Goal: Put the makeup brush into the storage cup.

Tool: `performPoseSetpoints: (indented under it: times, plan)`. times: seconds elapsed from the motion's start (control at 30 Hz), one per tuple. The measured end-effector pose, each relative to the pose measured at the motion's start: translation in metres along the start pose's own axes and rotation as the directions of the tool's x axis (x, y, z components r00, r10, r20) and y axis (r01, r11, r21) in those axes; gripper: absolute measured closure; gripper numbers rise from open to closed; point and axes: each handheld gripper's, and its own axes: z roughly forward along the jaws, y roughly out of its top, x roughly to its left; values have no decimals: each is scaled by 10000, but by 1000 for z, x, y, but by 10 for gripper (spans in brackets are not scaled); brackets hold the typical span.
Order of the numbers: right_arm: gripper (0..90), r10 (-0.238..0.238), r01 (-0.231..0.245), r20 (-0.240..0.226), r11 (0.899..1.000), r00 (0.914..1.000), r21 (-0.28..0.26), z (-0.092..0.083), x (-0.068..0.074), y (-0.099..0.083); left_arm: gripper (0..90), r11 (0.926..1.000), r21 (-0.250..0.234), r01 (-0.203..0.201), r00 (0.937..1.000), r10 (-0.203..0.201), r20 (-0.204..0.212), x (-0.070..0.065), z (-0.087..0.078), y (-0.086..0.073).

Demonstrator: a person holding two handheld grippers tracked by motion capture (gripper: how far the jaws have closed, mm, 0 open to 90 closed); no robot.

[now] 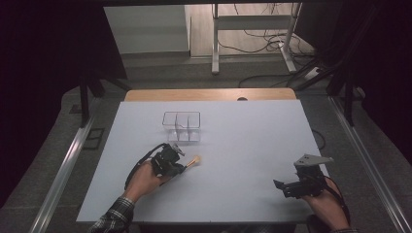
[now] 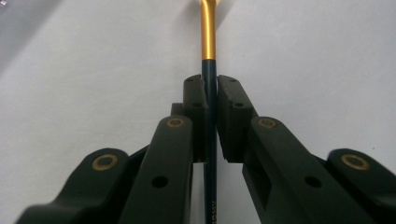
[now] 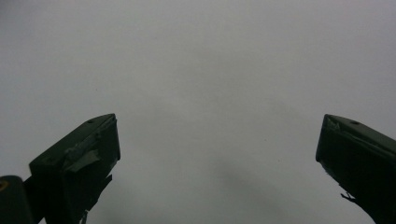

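Gold metal sleeves the upper part of the brush [image 2: 208,32], bending slightly near the top edge of the left gripper view, below it runs a slim dark blue handle with faint gold lettering. The left gripper [image 2: 210,93] pinches that handle between its pads. In the high view the brush's pale tip points toward the clear box [image 1: 181,127] over the white table [image 1: 243,145]. The right gripper [image 3: 217,140] hangs spread wide, well apart.
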Motion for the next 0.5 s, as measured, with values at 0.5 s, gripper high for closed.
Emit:
performPoseSetpoints:
  times: [0.5]
  plan:
    - [0,-11,11,4,10000,10000,-6,0,0,0,830,9954,-947,137,9994,-167,-307,2,-16,-5]
